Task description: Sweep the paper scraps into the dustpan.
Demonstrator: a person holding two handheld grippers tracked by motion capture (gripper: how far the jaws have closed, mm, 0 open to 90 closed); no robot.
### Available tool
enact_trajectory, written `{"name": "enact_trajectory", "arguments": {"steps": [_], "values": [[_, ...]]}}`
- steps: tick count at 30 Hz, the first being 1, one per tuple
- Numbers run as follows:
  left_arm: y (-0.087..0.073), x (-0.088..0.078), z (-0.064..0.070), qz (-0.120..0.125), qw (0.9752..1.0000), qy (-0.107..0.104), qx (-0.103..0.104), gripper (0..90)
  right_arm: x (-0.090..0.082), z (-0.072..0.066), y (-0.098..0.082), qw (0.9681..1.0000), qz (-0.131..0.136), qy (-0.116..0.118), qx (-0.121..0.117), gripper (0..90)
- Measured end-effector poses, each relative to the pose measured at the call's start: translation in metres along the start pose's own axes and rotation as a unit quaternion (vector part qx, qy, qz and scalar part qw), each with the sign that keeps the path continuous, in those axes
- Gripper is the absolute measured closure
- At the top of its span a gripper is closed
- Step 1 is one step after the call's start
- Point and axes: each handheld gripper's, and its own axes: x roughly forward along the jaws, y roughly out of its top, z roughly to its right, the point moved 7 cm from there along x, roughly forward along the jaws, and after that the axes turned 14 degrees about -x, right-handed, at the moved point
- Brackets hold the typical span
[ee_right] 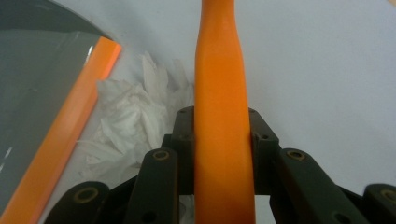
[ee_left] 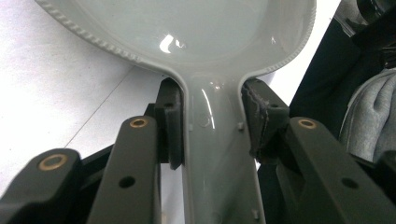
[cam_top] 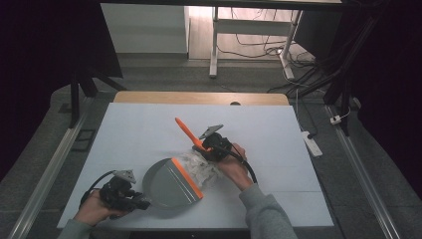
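- Grey plastic dominated the high view, where we saw a person working at a white table [cam_top: 149, 129]: the left gripper [cam_top: 141, 203], near the table's front-left edge, gripped the handle of a grey dustpan [cam_top: 166, 185] whose orange lip [cam_top: 187, 178] faced a heap of crumpled white paper [cam_top: 201, 167]. The right gripper [cam_top: 205, 148], just behind that heap near the table's middle, held an orange brush handle [cam_top: 185, 130] that angled up and away toward the far left. Grey sleeves covered both forearms. Beyond the table we noted a desk frame [cam_top: 215, 40] and loose cables [cam_top: 303, 59] on the floor.

- From the left gripper view, we looked along the two black jaws, which pinched the dustpan's [ee_left: 187, 28] narrow grey handle [ee_left: 215, 140] from both sides, the pads pressed flat against it. The pan's glossy bowl widened above the jaws, its ribbed rim over the white tabletop [ee_left: 56, 93]. A grey sleeve [ee_left: 369, 116] showed at the right edge.

- From the right gripper view, we found the jaws closed on the orange brush handle [ee_right: 222, 116], which ran straight up between them. To its left lay the crumpled paper [ee_right: 135, 121], touching the dustpan's orange lip [ee_right: 70, 126], with the grey pan [ee_right: 37, 84] beyond. We could not see the brush's bristles from this angle.
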Motion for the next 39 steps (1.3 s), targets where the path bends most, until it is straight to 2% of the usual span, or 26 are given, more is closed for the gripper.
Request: {"name": "enact_trajectory", "arguments": {"steps": [10,20,25,29,30,31,34,36,39], "values": [[0.000,0.001,0.000,0.000,1.0000,-0.002,-0.002,61.8,0.001,-0.015,0.007,0.9998,0.004,0.011,-0.018,70.2],[0.000,0.001,0.000,-0.001,1.0000,-0.002,-0.003,61.8,0.001,-0.038,0.018,0.9988,0.013,0.029,-0.038,70.2],[0.001,0.001,0.000,0.000,1.0000,-0.002,-0.005,61.8,-0.002,-0.055,0.025,0.9972,0.028,0.054,-0.044,70.2],[0.000,0.002,0.000,0.000,1.0000,-0.002,-0.005,61.8,-0.005,-0.074,0.036,0.9940,0.050,0.078,-0.058,70.2],[0.000,0.002,0.000,0.001,1.0000,-0.002,-0.005,61.7,-0.007,-0.078,0.039,0.9933,0.055,0.078,-0.065,70.2],[0.000,0.002,0.000,0.000,1.0000,-0.002,-0.005,61.7,-0.009,-0.078,0.041,0.9929,0.061,0.072,-0.072,70.2],[0.000,0.002,0.000,0.000,1.0000,-0.002,-0.004,61.8,-0.020,-0.071,0.045,0.9932,0.080,0.060,-0.059,70.2],[0.000,0.002,0.000,0.000,1.0000,-0.002,-0.004,61.8,-0.027,-0.061,0.043,0.9937,0.086,0.046,-0.054,70.2],[0.000,0.002,0.000,-0.001,1.0000,-0.003,-0.005,61.7,-0.038,-0.046,0.036,0.9950,0.090,0.029,-0.032,70.2]]}}
